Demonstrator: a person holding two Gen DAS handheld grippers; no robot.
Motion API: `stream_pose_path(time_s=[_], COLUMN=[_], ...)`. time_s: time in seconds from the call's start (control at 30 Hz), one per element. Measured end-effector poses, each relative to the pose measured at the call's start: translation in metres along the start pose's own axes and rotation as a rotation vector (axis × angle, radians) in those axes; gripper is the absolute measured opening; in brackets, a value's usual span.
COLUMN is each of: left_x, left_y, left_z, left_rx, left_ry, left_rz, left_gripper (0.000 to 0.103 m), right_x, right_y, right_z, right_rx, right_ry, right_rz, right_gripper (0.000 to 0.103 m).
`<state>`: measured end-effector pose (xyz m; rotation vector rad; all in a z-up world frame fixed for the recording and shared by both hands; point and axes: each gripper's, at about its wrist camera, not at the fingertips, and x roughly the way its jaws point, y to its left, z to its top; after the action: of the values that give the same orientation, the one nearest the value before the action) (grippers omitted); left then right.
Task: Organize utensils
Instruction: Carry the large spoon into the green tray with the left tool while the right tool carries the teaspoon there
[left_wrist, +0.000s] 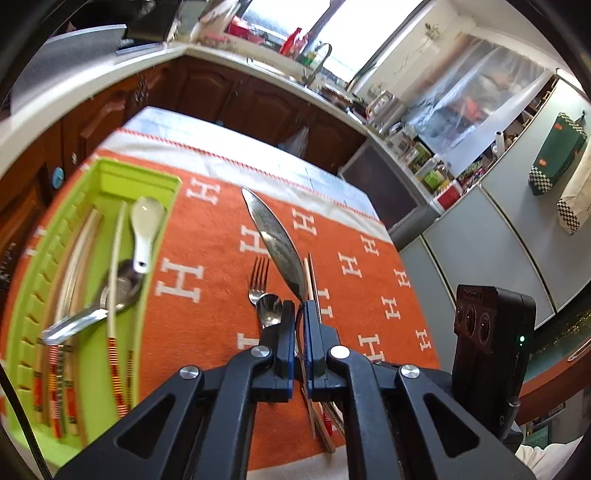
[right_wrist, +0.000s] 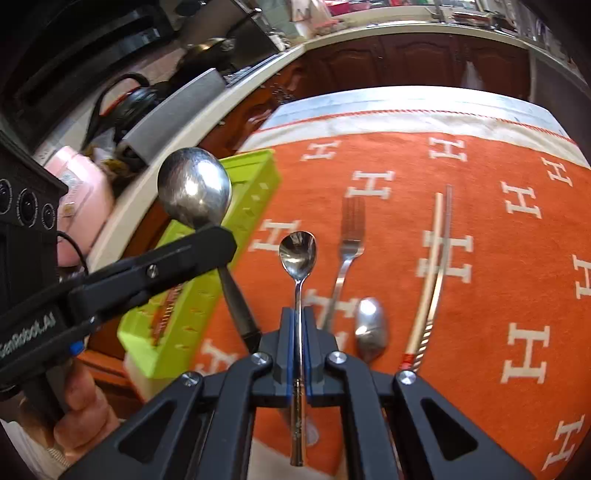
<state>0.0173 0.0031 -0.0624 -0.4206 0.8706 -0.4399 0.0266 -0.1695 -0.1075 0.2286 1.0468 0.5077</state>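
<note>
Clamped between my right gripper pads is a slim steel teaspoon, its jaws pressed together on the thin handle. The shiny oval bowl points away from the lens, and the ornamented handle end runs back under the linkage toward the camera. It hangs clear above the orange cloth with white H letters.

My left gripper is likewise closed tight on a large metal spoon. From its own camera I see that spoon edge-on, a long dull sliver. From the right wrist view the same spoon shows a big round polished bowl and a dark handle passing through the black jaws, with the person's hand below.

Lying on the cloth are a fork, a short spoon face down and a pair of chopsticks side by side.

At the left, the lime-green tray sits on the cloth, holding a white ceramic soup spoon, a steel ladle and several chopsticks with red-striped ends.
</note>
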Motion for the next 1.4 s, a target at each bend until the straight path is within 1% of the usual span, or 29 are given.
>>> stream_pose_path(time_s=[0.07, 0.2, 0.27, 0.37, 0.4, 0.47, 0.57, 0.6, 0.67, 0.8, 0.87, 0.9, 0.93, 1.03, 1.1, 1.17, 1.23, 1.27, 1.33, 1.4], left_x=[-0.015, -0.05, -0.07, -0.09, -0.094, -0.095, -0.085, -0.076, -0.056, -0.023, -0.01, -0.003, 0.001, 0.009, 0.013, 0.013, 0.015, 0.017, 0.023, 0.021], left_y=[0.001, 0.004, 0.006, 0.01, 0.013, 0.021, 0.039, 0.046, 0.062, 0.089, 0.097, 0.099, 0.105, 0.113, 0.118, 0.122, 0.129, 0.13, 0.135, 0.138], left_z=[0.002, 0.01, 0.016, 0.026, 0.031, 0.04, 0.053, 0.057, 0.061, 0.06, 0.057, 0.054, 0.054, 0.052, 0.049, 0.045, 0.041, 0.039, 0.029, 0.02], left_rx=[0.002, -0.002, 0.013, 0.035, 0.042, 0.044, 0.036, 0.042, 0.031, 0.014, 0.02, 0.026, 0.0, -0.031, -0.051, -0.07, -0.105, -0.108, -0.121, -0.143], left_ry=[-0.017, -0.035, -0.042, -0.058, -0.063, -0.057, -0.036, -0.014, 0.036, 0.131, 0.169, 0.187, 0.2, 0.217, 0.23, 0.239, 0.254, 0.265, 0.3, 0.304], left_rz=[0.005, 0.038, 0.097, 0.176, 0.217, 0.261, 0.341, 0.37, 0.409, 0.423, 0.42, 0.418, 0.385, 0.362, 0.342, 0.336, 0.33, 0.339, 0.349, 0.321], left_gripper=[0.002, 0.002, 0.002, 0.002, 0.002, 0.002, 0.003, 0.004, 0.004, 0.003, 0.003, 0.003, 0.003, 0.003, 0.003, 0.007, 0.008, 0.008, 0.01, 0.012], right_x=[-0.005, -0.01, -0.009, -0.002, 0.002, 0.017, 0.047, 0.057, 0.081, 0.11, 0.112, 0.111, 0.107, 0.101, 0.1, 0.099, 0.096, 0.093, 0.083, 0.076], right_y=[0.011, 0.039, 0.053, 0.072, 0.077, 0.088, 0.094, 0.096, 0.098, 0.089, 0.082, 0.079, 0.077, 0.08, 0.082, 0.083, 0.083, 0.081, 0.079, 0.077], right_z=[0.001, 0.006, 0.009, 0.019, 0.022, 0.032, 0.039, 0.04, 0.037, 0.028, 0.027, 0.029, 0.031, 0.033, 0.036, 0.037, 0.035, 0.034, 0.037, 0.042], right_rx=[-0.023, -0.069, -0.088, -0.077, -0.068, -0.032, 0.068, 0.097, 0.152, 0.264, 0.298, 0.309, 0.316, 0.288, 0.268, 0.24, 0.213, 0.204, 0.194, 0.193], right_ry=[-0.002, -0.001, 0.004, 0.018, 0.022, 0.028, 0.046, 0.056, 0.076, 0.089, 0.069, 0.052, 0.032, 0.007, 0.02, 0.03, 0.035, 0.028, -0.017, -0.045], right_rz=[0.025, 0.091, 0.128, 0.202, 0.217, 0.245, 0.268, 0.272, 0.249, 0.16, 0.115, 0.122, 0.115, 0.068, 0.039, 0.022, 0.023, 0.025, 0.022, 0.031], right_gripper=[0.004, 0.003, 0.003, 0.004, 0.004, 0.004, 0.004, 0.004, 0.004, 0.004, 0.004, 0.004, 0.004, 0.004, 0.005, 0.005, 0.005, 0.005, 0.005, 0.005])
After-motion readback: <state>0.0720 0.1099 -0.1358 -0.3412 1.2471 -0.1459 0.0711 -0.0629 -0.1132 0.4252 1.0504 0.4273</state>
